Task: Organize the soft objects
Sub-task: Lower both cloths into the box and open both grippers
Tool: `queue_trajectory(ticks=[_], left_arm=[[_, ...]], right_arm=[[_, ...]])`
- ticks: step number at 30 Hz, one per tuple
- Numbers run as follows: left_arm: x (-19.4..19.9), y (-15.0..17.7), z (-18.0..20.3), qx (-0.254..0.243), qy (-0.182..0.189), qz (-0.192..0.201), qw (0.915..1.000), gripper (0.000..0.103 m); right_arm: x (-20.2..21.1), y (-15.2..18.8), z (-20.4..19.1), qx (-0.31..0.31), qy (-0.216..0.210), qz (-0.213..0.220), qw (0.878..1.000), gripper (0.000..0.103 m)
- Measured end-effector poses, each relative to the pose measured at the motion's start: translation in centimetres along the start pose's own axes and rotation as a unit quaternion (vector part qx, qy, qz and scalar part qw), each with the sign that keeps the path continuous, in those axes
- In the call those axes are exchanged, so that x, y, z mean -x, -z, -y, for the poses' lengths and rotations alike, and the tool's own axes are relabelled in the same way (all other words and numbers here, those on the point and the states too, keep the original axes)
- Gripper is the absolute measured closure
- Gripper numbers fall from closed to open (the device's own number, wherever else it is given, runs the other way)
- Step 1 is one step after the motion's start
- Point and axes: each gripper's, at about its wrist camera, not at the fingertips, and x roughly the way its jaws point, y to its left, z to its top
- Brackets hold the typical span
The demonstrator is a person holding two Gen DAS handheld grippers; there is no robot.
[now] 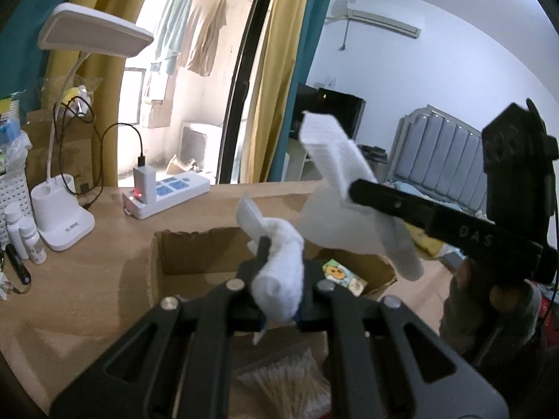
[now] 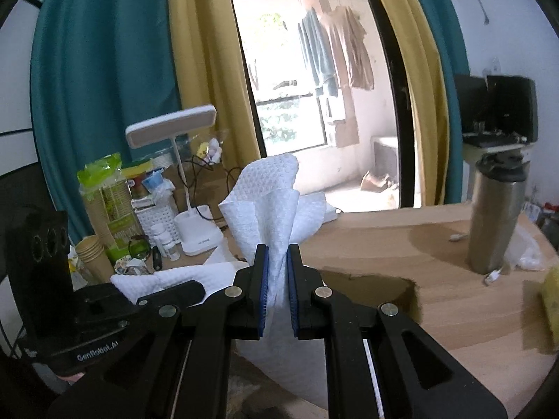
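While clamped in both tongs, held above the cardboard box (image 1: 195, 255) on the table (image 1: 104, 244): one white waffle cloth (image 2: 269, 195).
Left tongs (image 1: 276, 272) pinched shut on a bunched end, right tongs (image 2: 277, 262) squeezed on a fanned fold. Readable: "GenRobot.AI" on left tool body, "DAS" on right finger; desk lamp (image 1: 66, 220) label too small.

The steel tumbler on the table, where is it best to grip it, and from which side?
Probably grip the tumbler around its straight middle body, coming in level from the near side. It stands upright on the table, and its dark lid end looks narrower and less even, so the plain wall seems the safer hold. Both grippers, left and right, are shut on the white cloth, so one must let go first.
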Motion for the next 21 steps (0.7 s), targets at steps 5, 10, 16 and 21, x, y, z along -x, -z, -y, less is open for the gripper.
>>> queue_trajectory(ticks=[5, 10, 16, 21], left_arm=[[-1.5, 0.3, -0.8, 0.013, -0.006, -0.014, 0.9998, 0.092], [-3.4, 1.0, -1.2, 0.018, -0.022, -0.051, 0.9983, 0.091], [-4.8, 1.5, -1.8, 0.033, -0.021, -0.077, 0.9962, 0.091], [-6.2, 2.2, -2.1, 0.037, -0.027, -0.105, 0.9934, 0.090]], right_arm=[[-2.6, 0.6, 0.5, -0.013, -0.006, -0.034, 0.999, 0.092], [-4.9, 1.4, 1.1, -0.028, -0.014, -0.072, 0.997, 0.092], [-7.4, 2.9, 1.5, -0.043, -0.014, -0.131, 0.990, 0.092], [-9.1, 4.0, 1.6, -0.044, 0.000, -0.177, 0.983, 0.091]])
